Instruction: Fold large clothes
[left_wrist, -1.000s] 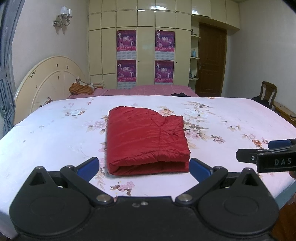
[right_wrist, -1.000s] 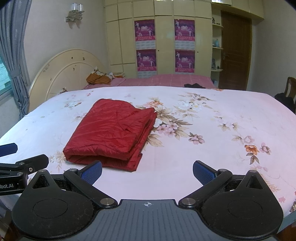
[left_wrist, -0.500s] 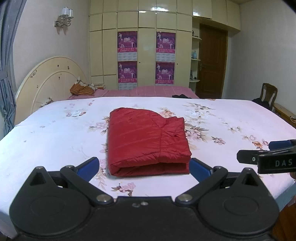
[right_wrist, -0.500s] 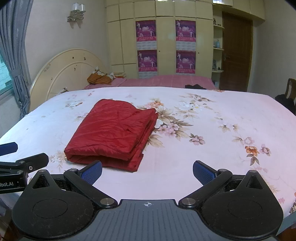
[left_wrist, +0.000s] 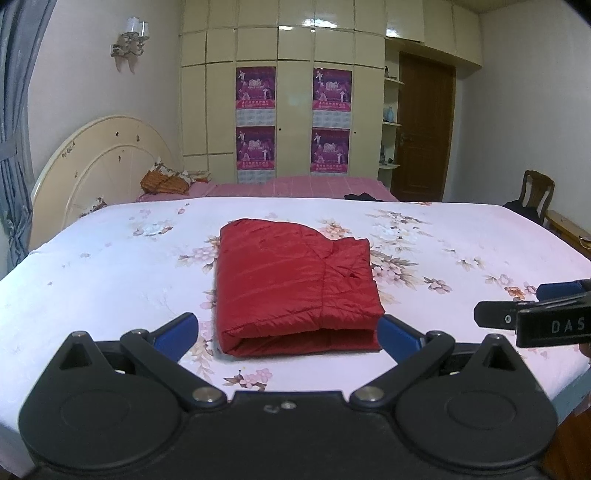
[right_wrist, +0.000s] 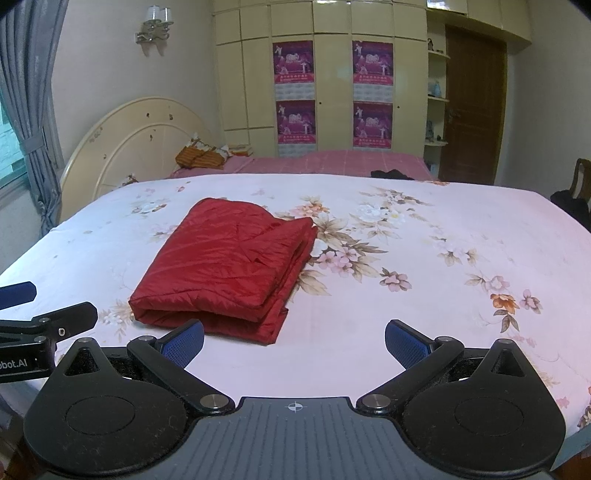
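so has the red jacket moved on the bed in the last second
No. The red jacket lies folded over the same flower prints on the bed sheet in both views; only the cameras drifted slightly. Both grippers are open and off it.

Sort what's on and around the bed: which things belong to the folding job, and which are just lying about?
Job: folded red jacket; floral bed sheet under it; left tool and right tool, both open.

Lying about: orange bundle; dark cloth; wooden chair.
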